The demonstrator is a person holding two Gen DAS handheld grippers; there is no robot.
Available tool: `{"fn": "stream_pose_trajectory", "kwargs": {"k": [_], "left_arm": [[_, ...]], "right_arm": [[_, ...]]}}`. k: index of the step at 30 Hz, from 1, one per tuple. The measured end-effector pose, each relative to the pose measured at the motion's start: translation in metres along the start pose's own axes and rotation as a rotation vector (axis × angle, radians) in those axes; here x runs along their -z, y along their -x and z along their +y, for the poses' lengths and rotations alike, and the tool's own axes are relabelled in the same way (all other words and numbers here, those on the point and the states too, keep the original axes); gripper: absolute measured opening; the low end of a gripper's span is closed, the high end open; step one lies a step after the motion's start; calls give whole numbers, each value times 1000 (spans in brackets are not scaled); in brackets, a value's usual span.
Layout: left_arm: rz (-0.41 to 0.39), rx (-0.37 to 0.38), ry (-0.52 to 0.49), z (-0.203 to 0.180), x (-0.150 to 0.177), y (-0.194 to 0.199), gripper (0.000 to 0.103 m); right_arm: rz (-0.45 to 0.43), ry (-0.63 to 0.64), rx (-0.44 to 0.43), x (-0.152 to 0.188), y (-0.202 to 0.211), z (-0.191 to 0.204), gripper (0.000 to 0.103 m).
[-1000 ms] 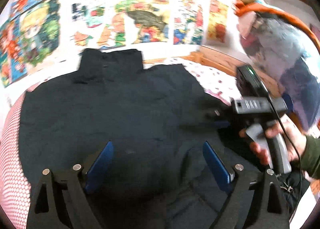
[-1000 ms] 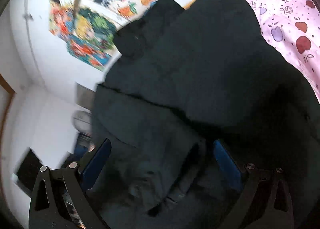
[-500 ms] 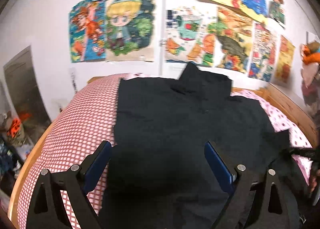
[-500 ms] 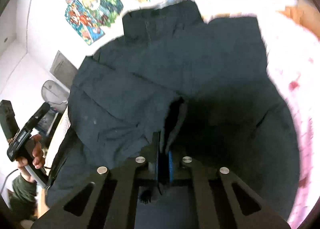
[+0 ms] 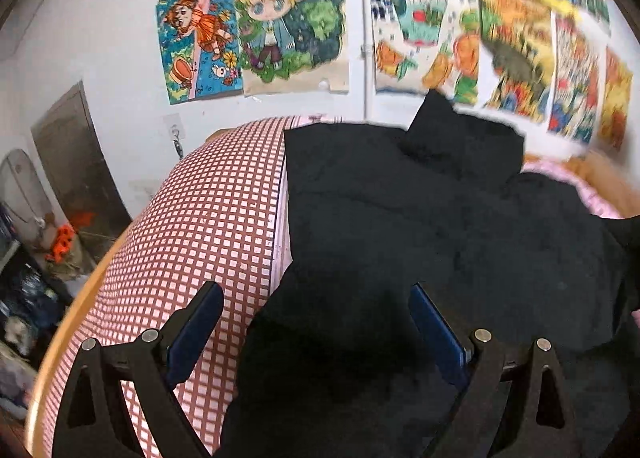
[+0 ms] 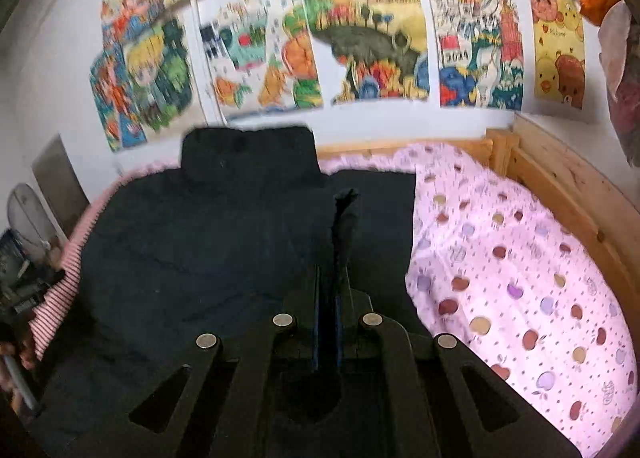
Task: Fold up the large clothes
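Left wrist view: the left gripper hangs over the near edge of a black jacket spread on a bed. Its two blue-padded fingers stand wide apart, with nothing pressed between them; dark cloth lies under the gap, and the left-hand finger sits over the red-and-white checked sheet. The jacket covers the middle and right of the bed, its collar pointing toward the wall. Beside it on the left the checked sheet is bare down to the wooden bed frame. Bright cartoon posters cover the white wall behind, and a grey door stands at the left.

In the right wrist view the right gripper has its jaws together, clamped on a fold of the jacket. A narrow ridge of black cloth rises out from between the pads and stands up above the rest of the garment, which lies flat on the bed with the collar at the far end. To the right of the jacket lies a pink blanket printed with apples, reaching the wooden side rail. At the far left edge a hand grips a handle; this part is blurred.
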State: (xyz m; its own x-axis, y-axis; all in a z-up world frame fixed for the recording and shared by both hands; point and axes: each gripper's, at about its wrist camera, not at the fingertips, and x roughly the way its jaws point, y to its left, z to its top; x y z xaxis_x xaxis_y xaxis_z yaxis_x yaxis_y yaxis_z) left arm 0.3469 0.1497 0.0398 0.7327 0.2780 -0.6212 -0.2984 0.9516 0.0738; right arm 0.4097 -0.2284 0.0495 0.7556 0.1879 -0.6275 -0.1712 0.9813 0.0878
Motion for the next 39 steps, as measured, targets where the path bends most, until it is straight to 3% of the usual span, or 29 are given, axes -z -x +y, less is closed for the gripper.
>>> {"fn": "stream_pose_trajectory", "kwargs": {"k": [6,12,17,33,39], "left_arm": [[108,-70,-95,-27,5,-43,94],[141,-87,-140,-39,13,-63,95],[171,-53,-92,-31,13,-72,103],[142,40,30,-17,48,-74,103],[156,54,48,-9,51,-82,103]], "right_arm": [[95,105,106,21,-37,9,6],[139,127,129,35,-56,9,8],[120,105,93,41,-58,5,12],[105,99,74,54,-67,2,24],[106,107,111,54,-58,4,37]]}}
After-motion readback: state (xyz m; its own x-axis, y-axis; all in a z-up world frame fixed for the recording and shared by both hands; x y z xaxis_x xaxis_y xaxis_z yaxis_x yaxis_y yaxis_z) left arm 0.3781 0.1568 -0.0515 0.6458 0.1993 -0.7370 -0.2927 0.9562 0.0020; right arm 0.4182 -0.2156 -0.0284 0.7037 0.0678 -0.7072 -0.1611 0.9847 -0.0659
